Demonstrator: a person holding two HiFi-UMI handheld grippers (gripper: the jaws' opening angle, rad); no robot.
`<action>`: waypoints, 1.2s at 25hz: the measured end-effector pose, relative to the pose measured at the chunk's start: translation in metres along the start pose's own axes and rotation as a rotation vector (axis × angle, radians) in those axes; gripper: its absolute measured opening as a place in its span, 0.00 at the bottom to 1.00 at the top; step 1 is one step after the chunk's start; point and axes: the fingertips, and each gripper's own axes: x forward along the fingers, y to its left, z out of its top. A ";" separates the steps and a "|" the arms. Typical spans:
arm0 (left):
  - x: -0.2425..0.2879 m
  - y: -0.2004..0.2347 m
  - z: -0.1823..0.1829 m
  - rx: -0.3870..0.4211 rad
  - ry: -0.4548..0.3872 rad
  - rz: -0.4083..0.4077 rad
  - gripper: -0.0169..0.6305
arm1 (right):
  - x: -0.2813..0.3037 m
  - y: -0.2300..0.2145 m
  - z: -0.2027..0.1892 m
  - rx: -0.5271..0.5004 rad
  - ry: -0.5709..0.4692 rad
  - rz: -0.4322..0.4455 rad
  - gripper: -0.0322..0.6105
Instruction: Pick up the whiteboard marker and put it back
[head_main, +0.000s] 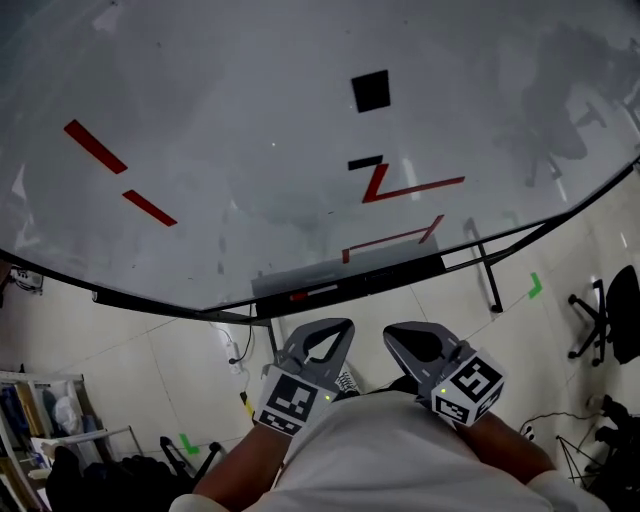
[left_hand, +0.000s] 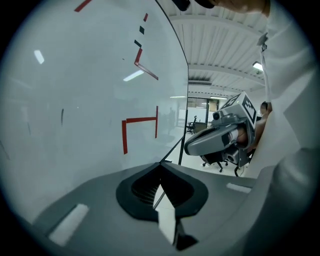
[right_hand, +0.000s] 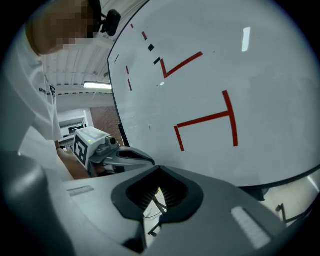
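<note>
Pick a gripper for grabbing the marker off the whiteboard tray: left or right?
Left, probably. In the head view the marker lies on the tray almost straight ahead of the left gripper. The right gripper sits farther to the side. Both are shut and empty.

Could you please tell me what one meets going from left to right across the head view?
Upper red strip → lower red strip → left green tape → left claw → right claw → right green tape → chair.
</note>
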 end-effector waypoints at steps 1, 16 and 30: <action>0.001 0.003 -0.001 0.009 0.004 0.001 0.05 | 0.002 0.000 0.000 -0.010 0.007 -0.001 0.05; 0.033 0.015 0.006 -0.017 0.018 0.108 0.05 | 0.010 -0.049 0.002 -0.006 0.073 0.074 0.05; 0.081 0.017 -0.037 0.139 0.228 0.175 0.06 | -0.013 -0.076 -0.003 0.016 0.055 0.095 0.05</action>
